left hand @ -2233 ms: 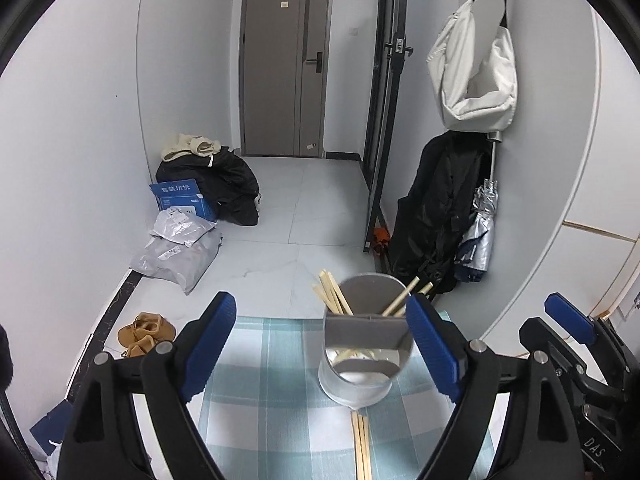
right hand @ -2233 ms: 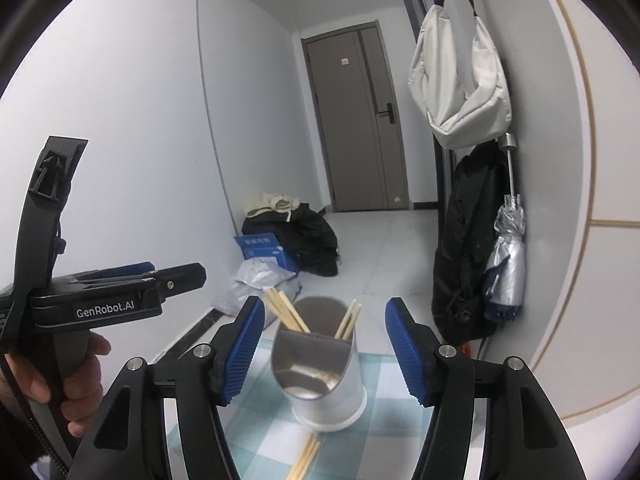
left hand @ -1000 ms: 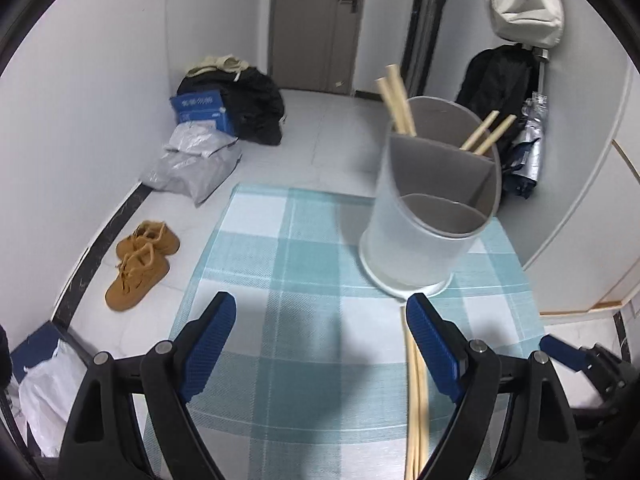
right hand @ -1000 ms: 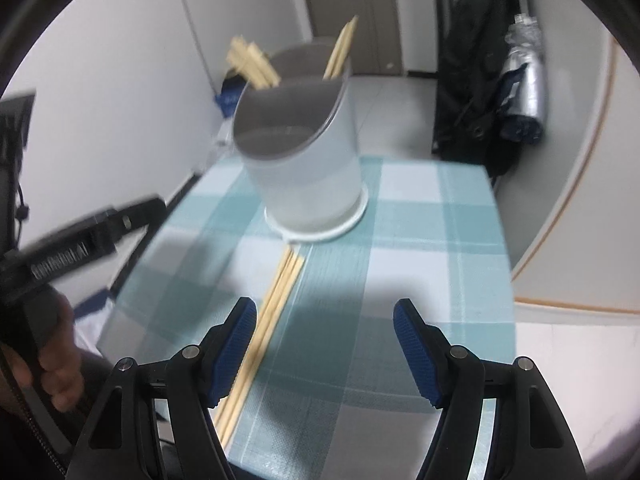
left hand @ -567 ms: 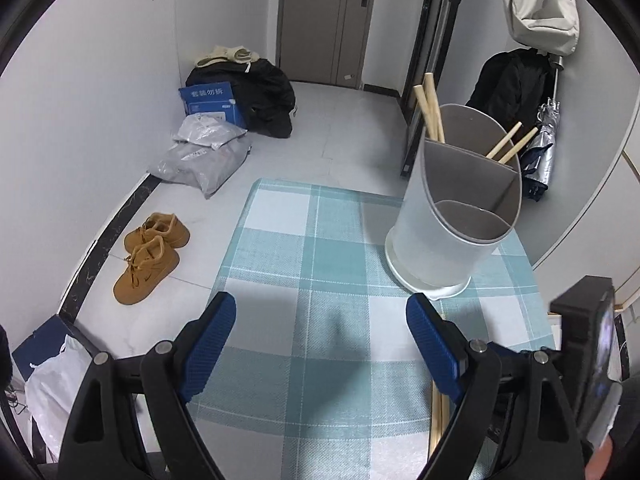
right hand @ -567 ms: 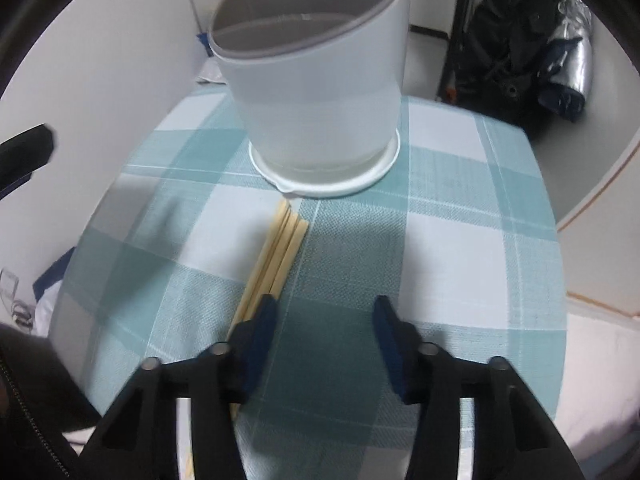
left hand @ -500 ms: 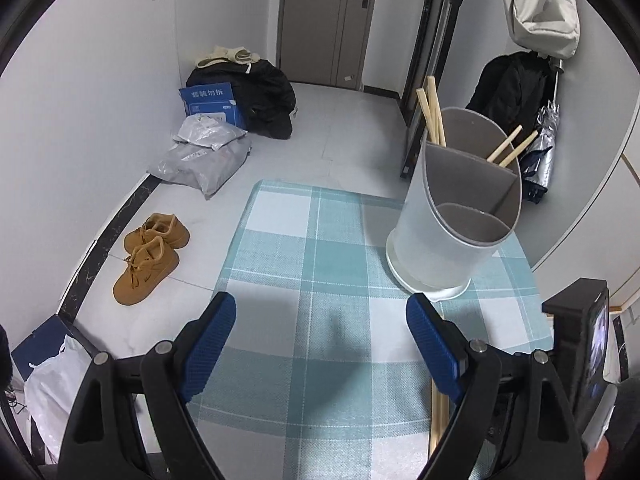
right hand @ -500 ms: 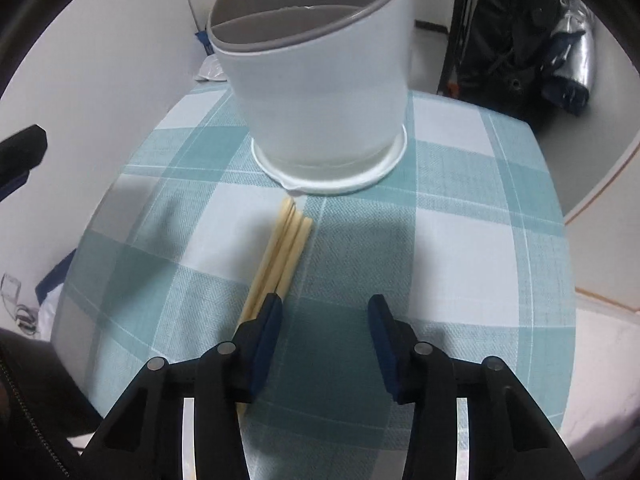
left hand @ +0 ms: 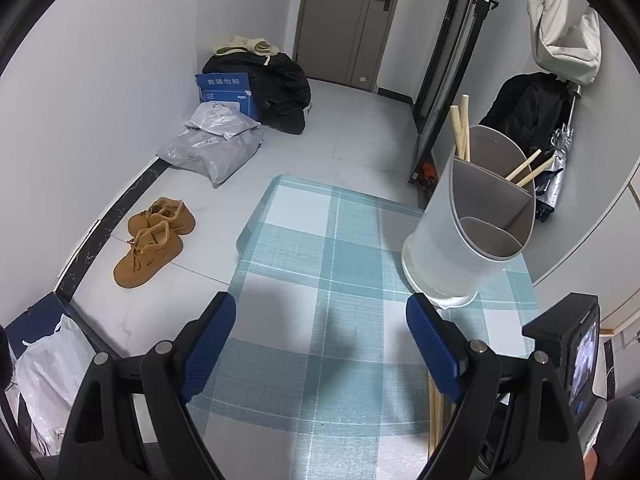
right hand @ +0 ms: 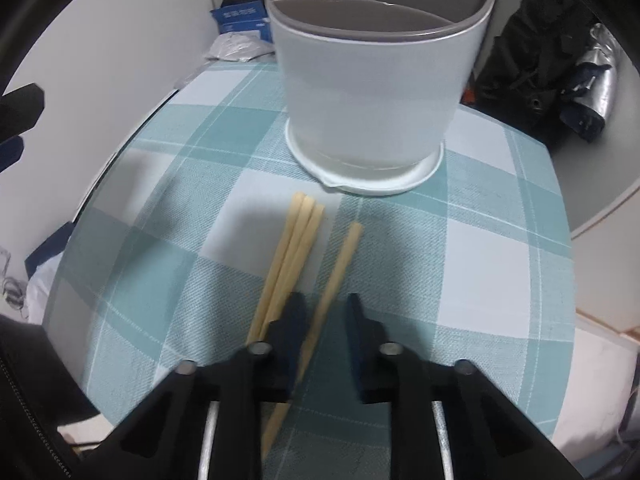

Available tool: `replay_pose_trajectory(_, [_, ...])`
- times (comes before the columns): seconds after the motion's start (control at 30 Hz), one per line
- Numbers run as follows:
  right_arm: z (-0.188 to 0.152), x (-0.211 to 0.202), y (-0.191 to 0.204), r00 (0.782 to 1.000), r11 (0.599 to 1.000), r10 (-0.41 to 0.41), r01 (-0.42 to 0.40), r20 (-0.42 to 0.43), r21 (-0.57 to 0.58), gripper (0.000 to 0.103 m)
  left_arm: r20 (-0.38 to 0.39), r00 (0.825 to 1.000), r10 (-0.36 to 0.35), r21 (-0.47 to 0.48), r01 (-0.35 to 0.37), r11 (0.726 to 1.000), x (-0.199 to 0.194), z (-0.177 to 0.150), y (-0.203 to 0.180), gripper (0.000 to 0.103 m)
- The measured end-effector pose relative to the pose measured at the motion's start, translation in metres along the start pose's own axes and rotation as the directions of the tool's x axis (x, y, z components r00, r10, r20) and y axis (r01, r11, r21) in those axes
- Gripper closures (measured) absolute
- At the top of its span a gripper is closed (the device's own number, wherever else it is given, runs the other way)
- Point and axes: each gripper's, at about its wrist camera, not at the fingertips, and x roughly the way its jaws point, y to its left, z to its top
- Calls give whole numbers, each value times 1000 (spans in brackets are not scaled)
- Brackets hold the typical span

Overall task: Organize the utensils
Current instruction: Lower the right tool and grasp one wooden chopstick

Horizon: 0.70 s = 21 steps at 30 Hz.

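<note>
One pale wooden chopstick (right hand: 336,276) lies apart from three bundled chopsticks (right hand: 290,256) on the teal checked tablecloth (right hand: 480,260), before the white divided plastic utensil holder (right hand: 376,92). The right gripper (right hand: 322,312) is closing its jaws around that single stick. The left gripper (left hand: 320,320) hovers spread wide, holding nothing.

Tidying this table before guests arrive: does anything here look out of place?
Yes. Four chopsticks lie loose on the checked cloth before the holder: three bundled, one split off askew between the closing right claw. Others already stand in the holder.
</note>
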Motion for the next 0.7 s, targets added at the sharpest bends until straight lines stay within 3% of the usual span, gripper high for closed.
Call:
replay_pose_trajectory(0.2, [-14,-8,-9,999,998,29,-31,-40,-48,98,1,1000,9,-4,-9,1000,-1,-2,2,19])
replay_pose_trajectory(0.43, [-28,-16,-16,994,995,60,-66,-90,-71,95,-1,1000,12,2,-12,1000,-2,-2,2,19])
replay_pose_trajectory(0.7, [-1,-2,-10,998,994,37,-42,-55,-100,89,-27,997,68,-12,-68,998,9,-4,11,19])
